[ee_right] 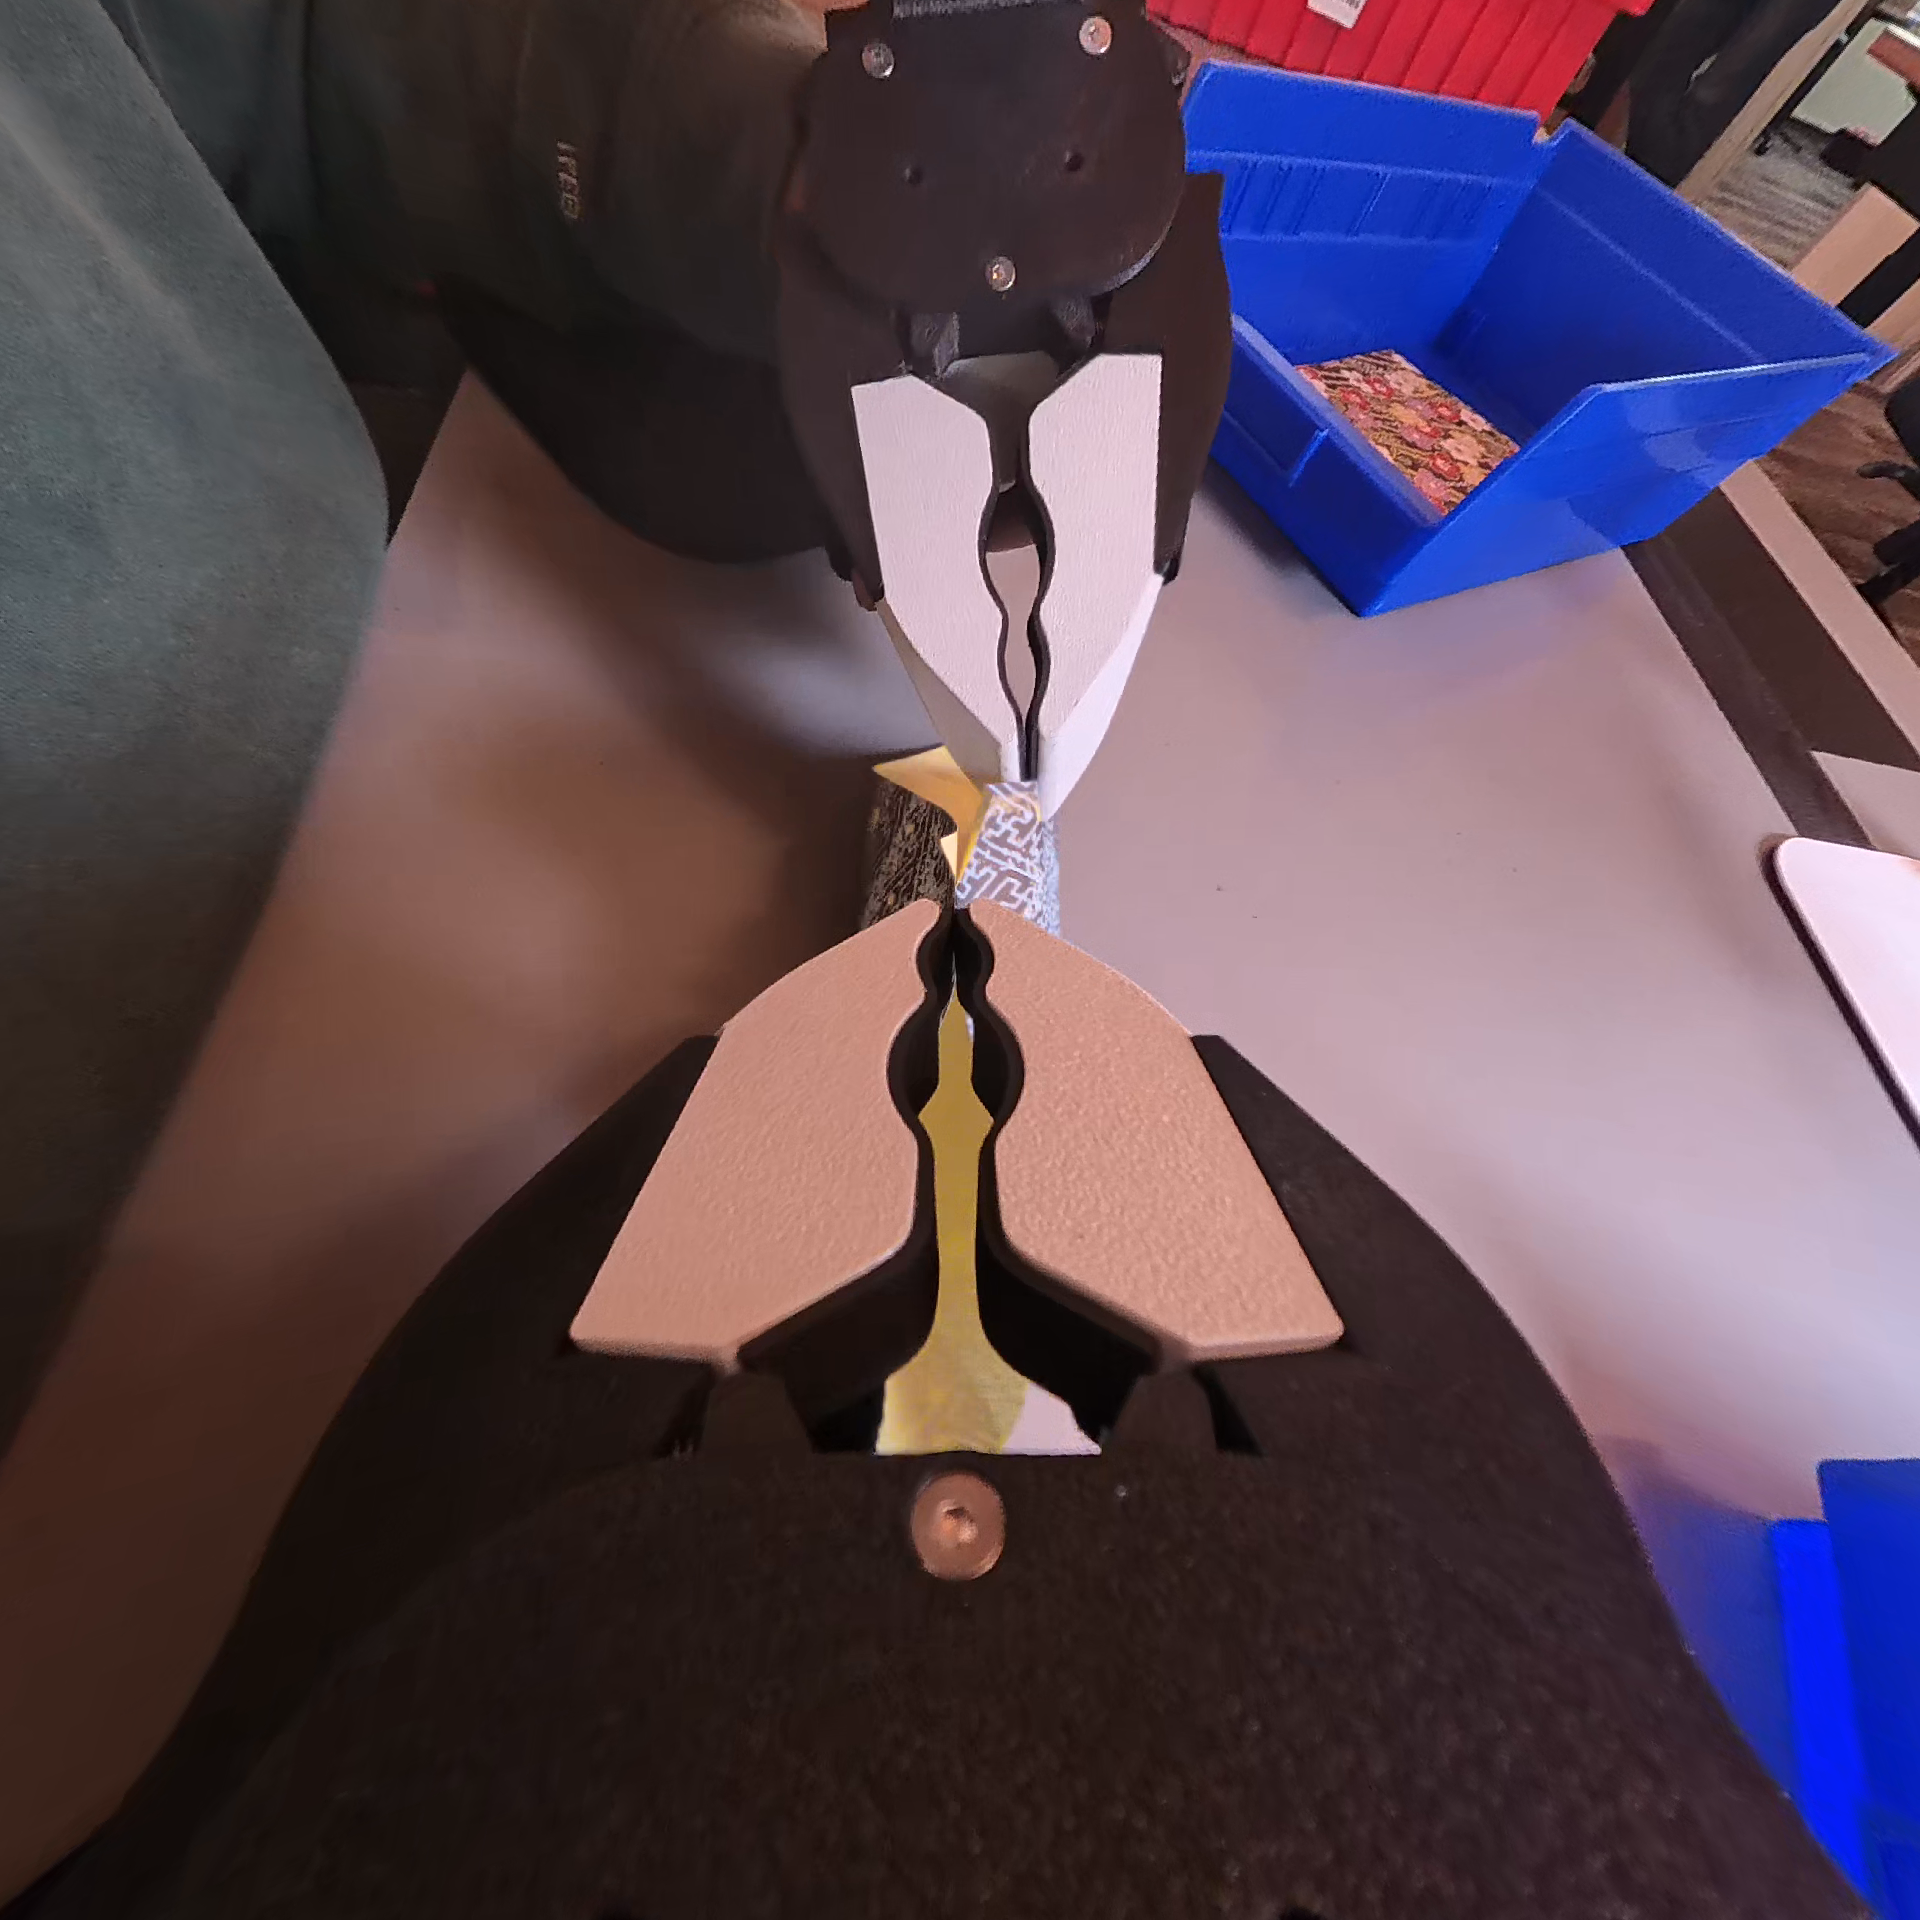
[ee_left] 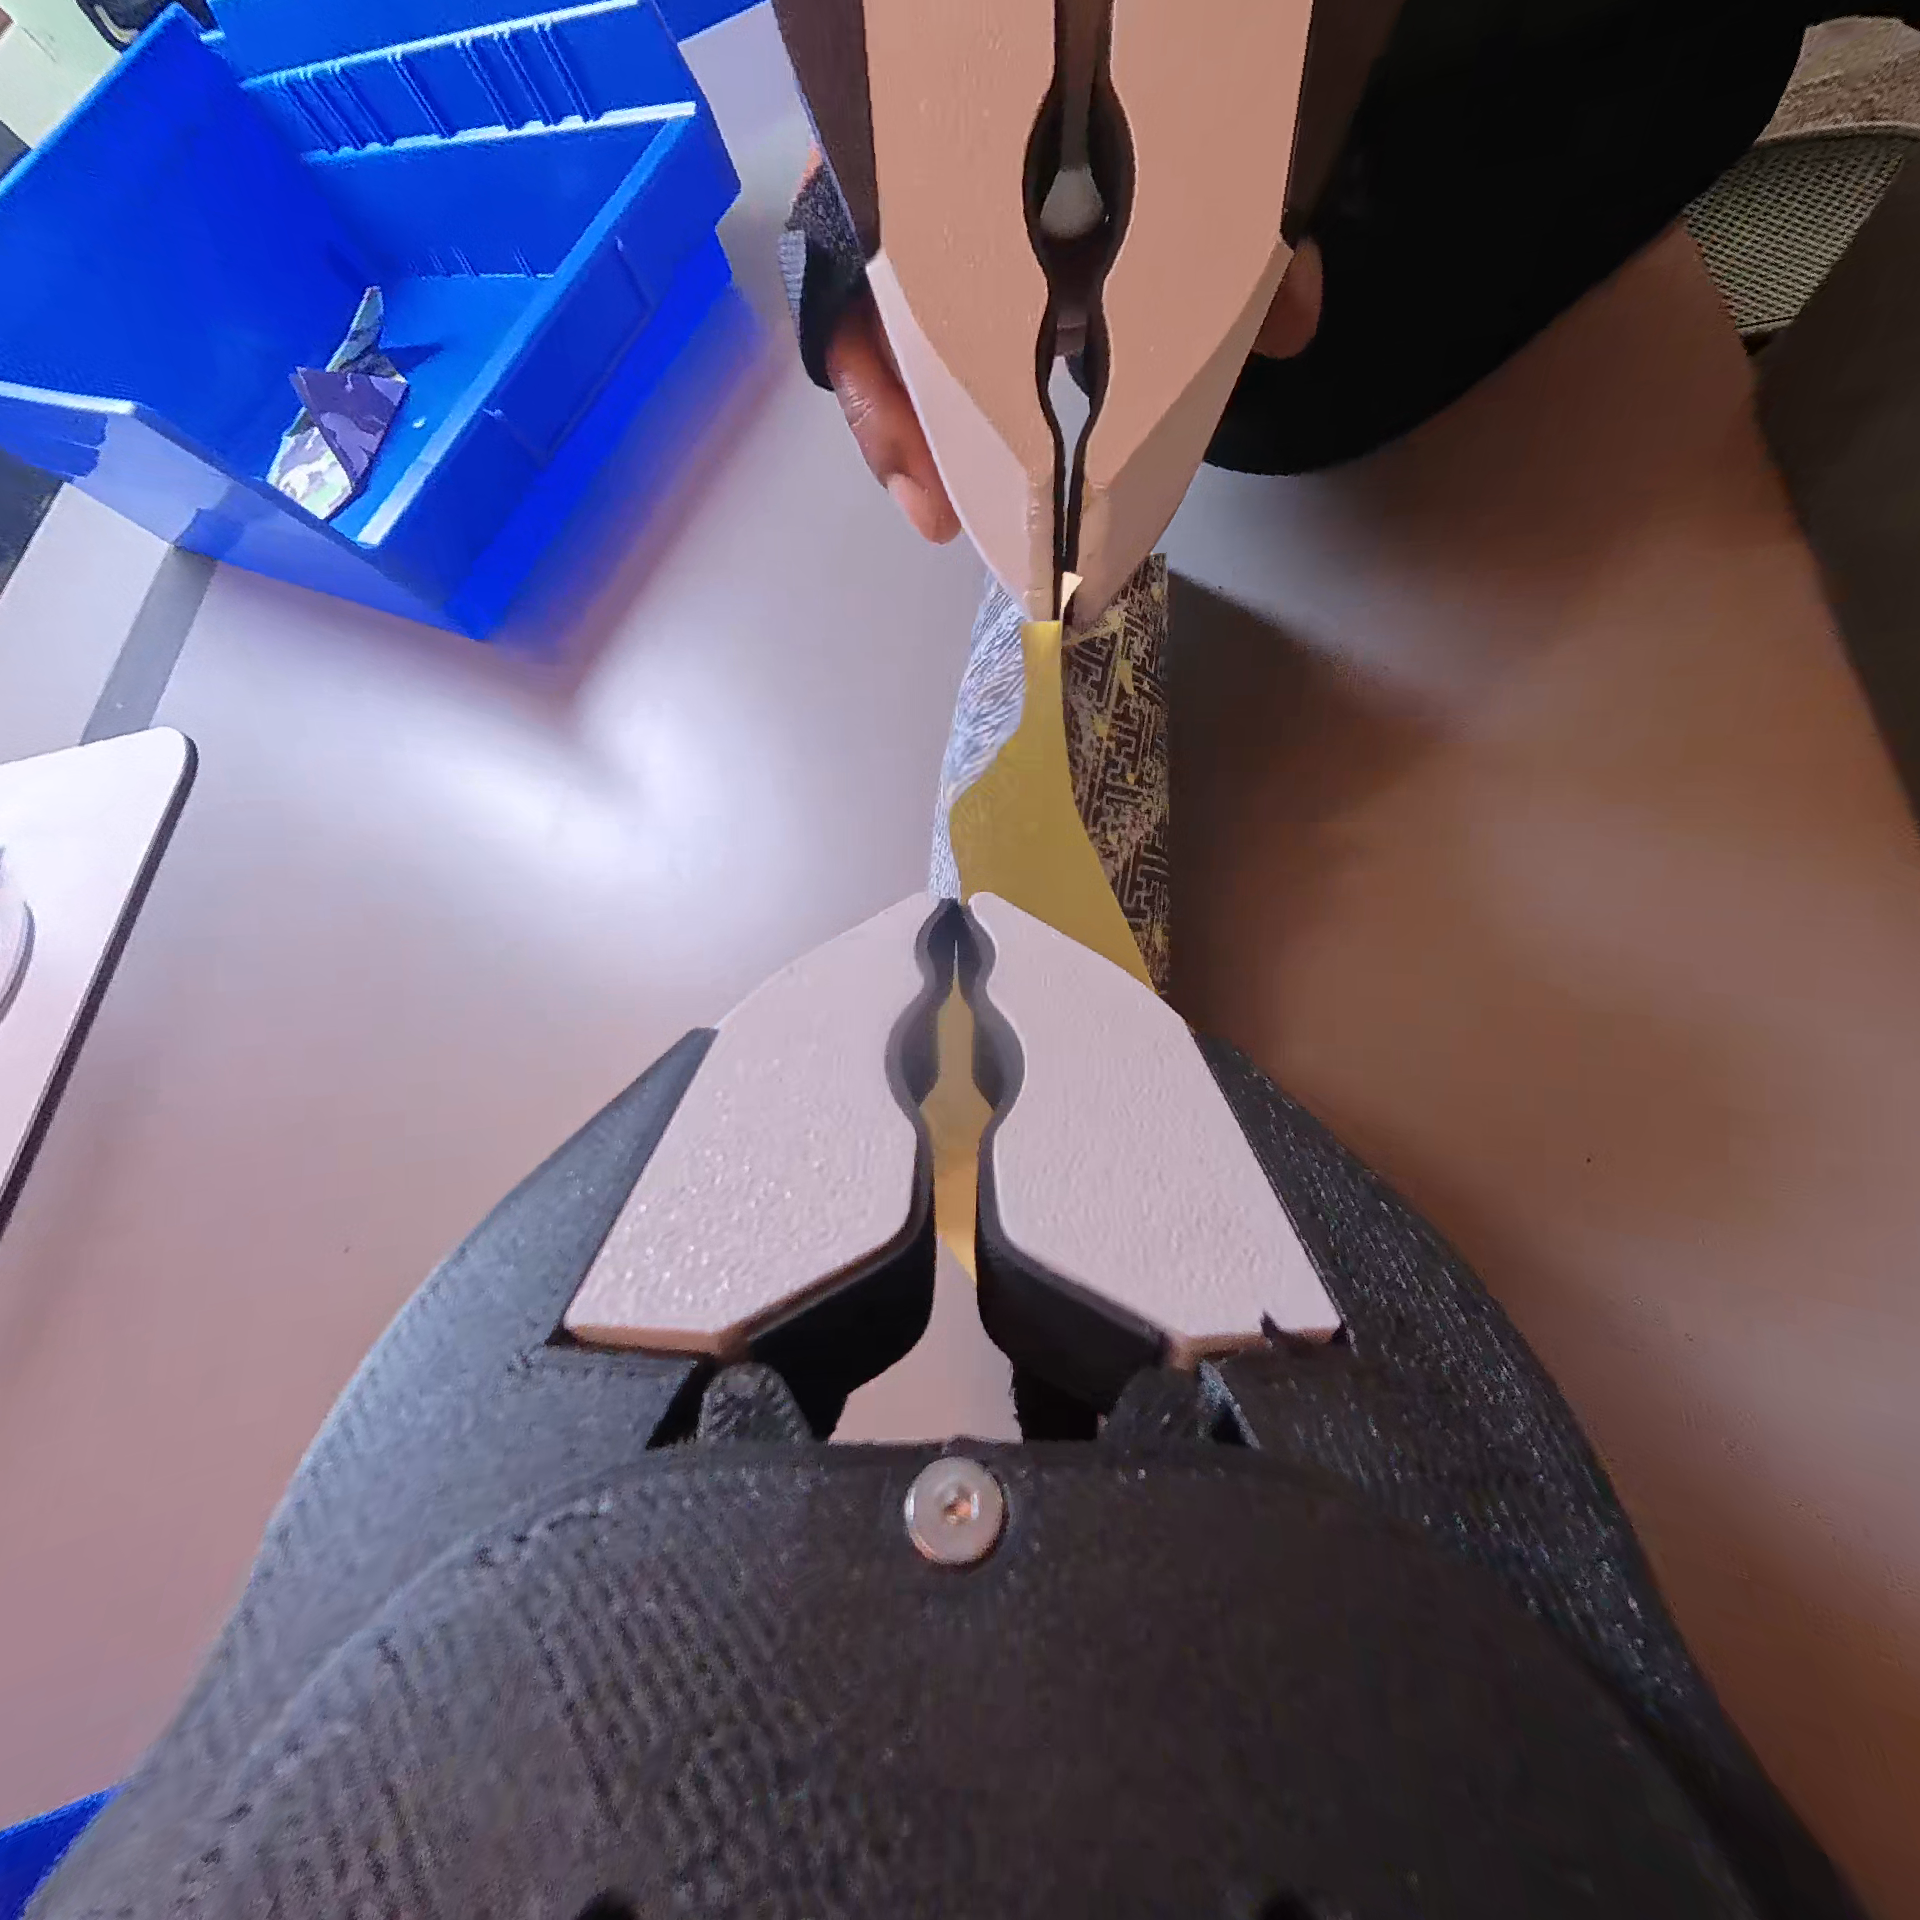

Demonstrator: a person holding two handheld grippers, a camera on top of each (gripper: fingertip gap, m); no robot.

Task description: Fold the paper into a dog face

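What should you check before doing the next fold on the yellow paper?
1. Left gripper shut on the paper: ok, its tips pinch one end.
2. Right gripper shut on the paper's other end: ok.
3. Paper held between the two grippers, which face each other: ok.
4. Paper flat and edges lined up: not ok, it curls and twists, with both the yellow side and the patterned side showing.
5. Bare table around the paper: ok, the blue bin stands off to the side.
6. Crease in the right place: cannot tell, the grippers hide much of the paper.
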